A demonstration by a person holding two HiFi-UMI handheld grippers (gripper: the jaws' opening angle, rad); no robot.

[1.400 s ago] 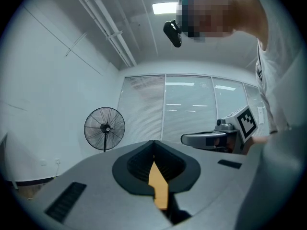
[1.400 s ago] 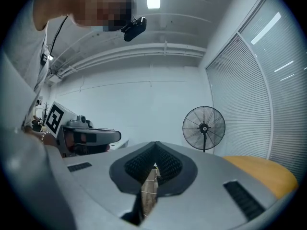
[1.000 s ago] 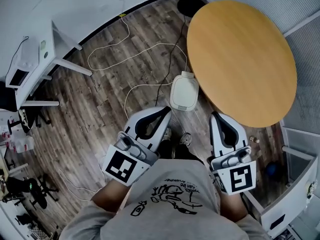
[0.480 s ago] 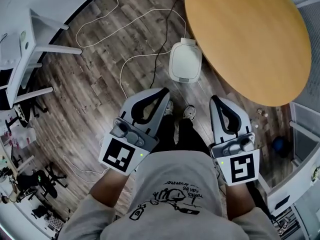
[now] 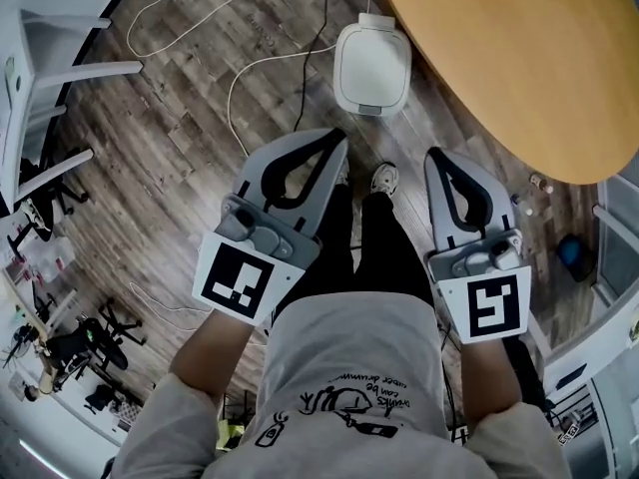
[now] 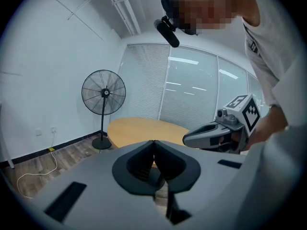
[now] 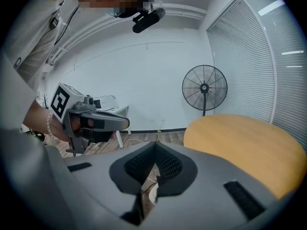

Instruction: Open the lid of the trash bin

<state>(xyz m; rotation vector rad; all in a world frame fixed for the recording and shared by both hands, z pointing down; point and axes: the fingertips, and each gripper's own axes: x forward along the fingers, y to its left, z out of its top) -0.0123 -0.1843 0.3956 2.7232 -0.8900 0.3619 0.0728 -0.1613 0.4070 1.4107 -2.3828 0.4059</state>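
Note:
The white trash bin (image 5: 371,66) stands on the wood floor by the round table's edge, its lid down. My left gripper (image 5: 335,138) is held at waist height, shut and empty, its tip pointing toward the bin from below and left. My right gripper (image 5: 436,154) is beside it, also shut and empty. Neither touches the bin. In the left gripper view the jaws (image 6: 154,142) meet with nothing between them, and the right gripper (image 6: 217,135) shows at the right. The right gripper view shows its jaws (image 7: 155,145) together and the left gripper (image 7: 96,121) at the left.
A round wooden table (image 5: 539,58) fills the upper right. White cables (image 5: 240,78) trail over the floor near the bin. A white desk (image 5: 40,78) stands at the left. A pedestal fan (image 6: 103,93) stands beyond the table. The person's shoes (image 5: 382,178) are just short of the bin.
The bin and table have slid upward in the head view as the view tilted down. Both grippers stay shut side by side and look larger and higher in the frame.

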